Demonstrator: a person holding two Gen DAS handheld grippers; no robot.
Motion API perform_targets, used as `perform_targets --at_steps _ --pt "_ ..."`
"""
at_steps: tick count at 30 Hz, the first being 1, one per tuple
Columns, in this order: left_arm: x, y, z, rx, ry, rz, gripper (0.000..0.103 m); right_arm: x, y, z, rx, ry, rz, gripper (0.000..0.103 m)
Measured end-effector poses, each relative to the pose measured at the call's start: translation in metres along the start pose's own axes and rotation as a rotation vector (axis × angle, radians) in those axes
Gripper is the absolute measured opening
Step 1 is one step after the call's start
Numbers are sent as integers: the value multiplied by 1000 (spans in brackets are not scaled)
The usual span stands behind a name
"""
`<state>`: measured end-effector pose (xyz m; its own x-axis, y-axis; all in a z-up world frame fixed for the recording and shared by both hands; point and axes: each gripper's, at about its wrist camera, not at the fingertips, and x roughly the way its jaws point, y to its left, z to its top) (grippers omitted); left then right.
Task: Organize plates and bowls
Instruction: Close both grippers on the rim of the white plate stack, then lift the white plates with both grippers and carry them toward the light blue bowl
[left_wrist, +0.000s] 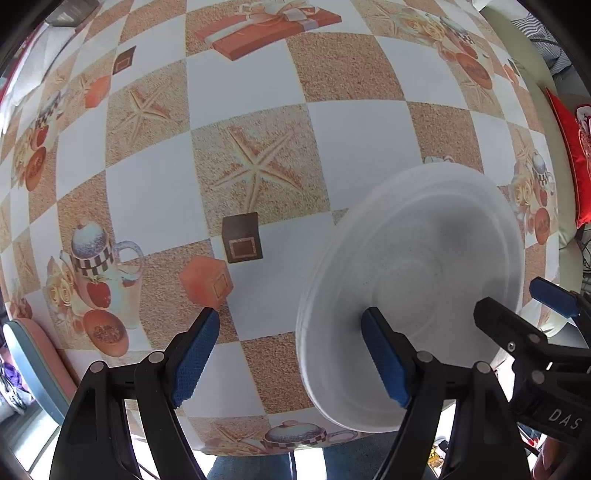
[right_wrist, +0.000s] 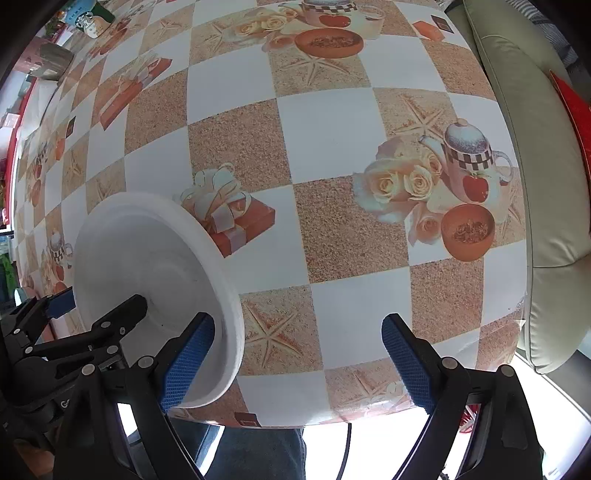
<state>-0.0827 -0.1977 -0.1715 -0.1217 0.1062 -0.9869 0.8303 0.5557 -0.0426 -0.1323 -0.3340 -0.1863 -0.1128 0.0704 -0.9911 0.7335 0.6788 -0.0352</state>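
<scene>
White plate by the near table edge, both grippers spread wide and holding nothing

The printed tablecloth (right_wrist: 325, 122) covers the table; the white plate (left_wrist: 413, 291) sits near its front edge, between the grippers. The left gripper (left_wrist: 291, 350) straddles the plate's left rim; the right gripper (right_wrist: 299, 358) hovers just beside it. A clumsy nudge could likely push the plate off the edge.

White letters "DAS" stand on the black body of the right hand-held gripper (left_wrist: 554, 317) at the near right. A Starbucks logo marks a cup (right_wrist: 90, 20) at the table's far left; its wording is too small to read.
</scene>
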Motion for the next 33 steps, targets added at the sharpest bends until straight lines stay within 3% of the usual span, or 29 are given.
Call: perform_targets --at_steps 7,11,14,15,16,33 --pt "15 -6 0 7 -8 -11 82 17 0 4 -12 21 -3 92" --pt "17 -9 -5 36 -21 -13 77 21 2 2 -15 23 62 54" --pt "15 -18 -5 86 -33 -25 58 24 13 3 -32 32 103 28" --pt "15 -22 -5 105 -32 -32 47 26 18 3 -40 38 108 21" --pt "16 -26 -5 118 -29 -43 40 27 22 4 -49 40 103 19" --pt "20 -28 -11 134 -53 -42 40 33 30 -2 -56 33 72 19"
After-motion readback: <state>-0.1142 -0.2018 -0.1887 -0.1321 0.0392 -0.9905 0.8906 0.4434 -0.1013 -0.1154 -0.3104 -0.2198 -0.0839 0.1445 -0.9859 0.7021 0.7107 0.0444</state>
